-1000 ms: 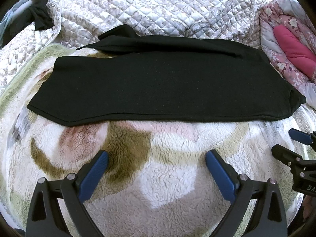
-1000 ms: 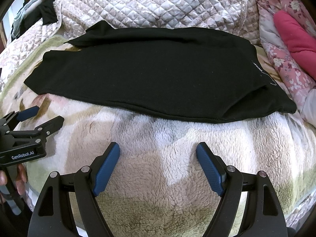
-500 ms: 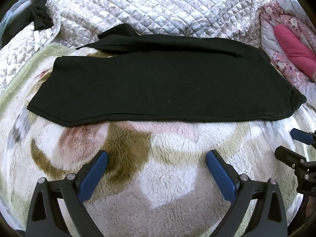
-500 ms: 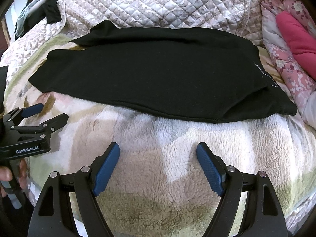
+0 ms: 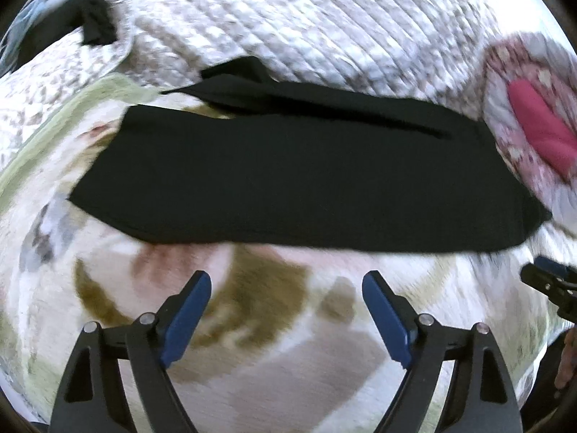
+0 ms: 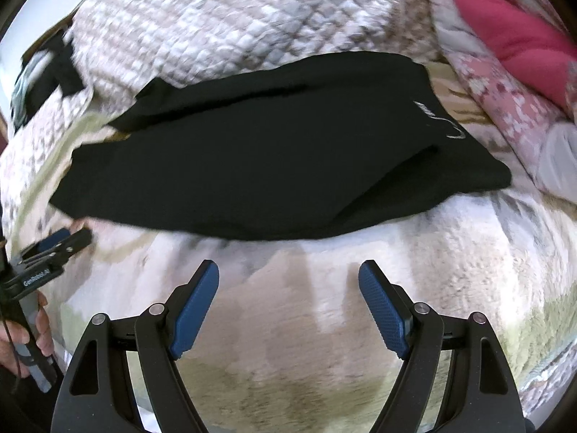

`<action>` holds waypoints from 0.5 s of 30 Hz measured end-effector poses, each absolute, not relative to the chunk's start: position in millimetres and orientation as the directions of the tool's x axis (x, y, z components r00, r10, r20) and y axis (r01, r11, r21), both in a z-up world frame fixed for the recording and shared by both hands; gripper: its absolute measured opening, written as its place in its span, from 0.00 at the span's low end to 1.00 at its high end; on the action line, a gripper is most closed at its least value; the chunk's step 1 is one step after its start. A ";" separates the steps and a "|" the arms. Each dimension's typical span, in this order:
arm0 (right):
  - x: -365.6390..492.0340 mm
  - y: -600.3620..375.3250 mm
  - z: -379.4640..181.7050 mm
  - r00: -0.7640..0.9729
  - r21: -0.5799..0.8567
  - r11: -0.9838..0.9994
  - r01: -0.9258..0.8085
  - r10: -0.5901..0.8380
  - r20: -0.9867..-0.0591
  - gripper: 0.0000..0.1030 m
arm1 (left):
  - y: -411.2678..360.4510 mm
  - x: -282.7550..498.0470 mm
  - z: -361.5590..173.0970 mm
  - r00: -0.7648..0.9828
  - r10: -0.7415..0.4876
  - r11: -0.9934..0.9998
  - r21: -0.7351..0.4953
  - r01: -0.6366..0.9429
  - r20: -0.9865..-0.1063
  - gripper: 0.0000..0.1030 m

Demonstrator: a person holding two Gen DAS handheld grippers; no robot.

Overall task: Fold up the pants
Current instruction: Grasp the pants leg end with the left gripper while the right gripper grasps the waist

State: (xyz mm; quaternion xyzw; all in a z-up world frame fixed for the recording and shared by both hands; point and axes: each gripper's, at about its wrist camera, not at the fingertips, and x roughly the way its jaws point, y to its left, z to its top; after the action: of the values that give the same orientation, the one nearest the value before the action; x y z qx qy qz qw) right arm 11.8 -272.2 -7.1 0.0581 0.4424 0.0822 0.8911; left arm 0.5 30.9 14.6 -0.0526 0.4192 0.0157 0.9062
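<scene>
The black pants [image 5: 288,180] lie flat across a fleece blanket, folded lengthwise, legs to the left and waist to the right. A small white logo [image 6: 432,119] marks the waist end. My left gripper [image 5: 286,278] hovers just short of the pants' near edge. Its jaws are closing, with only blanket between them. My right gripper [image 6: 288,265] stands open over the blanket, below the pants [image 6: 270,166], holding nothing. In the right wrist view the left gripper [image 6: 68,240] sits beside the leg hems. In the left wrist view the right gripper [image 5: 548,270] shows near the waist corner.
A patterned fleece blanket [image 5: 288,361] covers the bed. Behind the pants a quilted grey-white cover [image 5: 324,29] rises. Pink floral bedding with a pink cushion [image 5: 537,126] lies at the right. Dark clothes [image 5: 90,25] are heaped at the far left.
Both views have blurred as the hands moved. The pants' near edge now sits closer to both grippers. The left jaws have narrowed a little. The right view has rolled, so the pants look tilted.
</scene>
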 end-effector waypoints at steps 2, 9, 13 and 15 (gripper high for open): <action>16.2 -284.2 -10.3 0.592 0.209 0.976 -0.060 0.203 -0.780 0.77 | 47.6 2.6 16.0 0.656 -0.002 0.988 -0.103 -0.116 -0.755 0.85; 31.3 -316.7 -16.9 0.607 0.343 0.939 0.020 0.261 -0.750 0.74 | 116.2 12.7 6.0 0.648 0.016 0.927 -0.231 -0.295 -0.762 0.84; 40.2 -327.3 -16.1 0.634 0.406 0.913 0.033 0.295 -0.715 0.73 | 124.4 17.3 6.2 0.673 -0.010 0.916 -0.277 -0.291 -0.739 0.82; 46.1 -334.1 -14.1 0.654 0.437 0.899 0.041 0.307 -0.692 0.73 | 126.4 20.0 5.7 0.683 -0.012 0.912 -0.287 -0.292 -0.730 0.82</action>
State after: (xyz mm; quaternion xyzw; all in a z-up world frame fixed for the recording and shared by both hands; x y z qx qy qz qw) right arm 46.1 -334.1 -14.1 0.2122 0.4091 0.0752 0.8843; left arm 20.0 126.4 5.7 -0.1943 0.3902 0.0780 0.8966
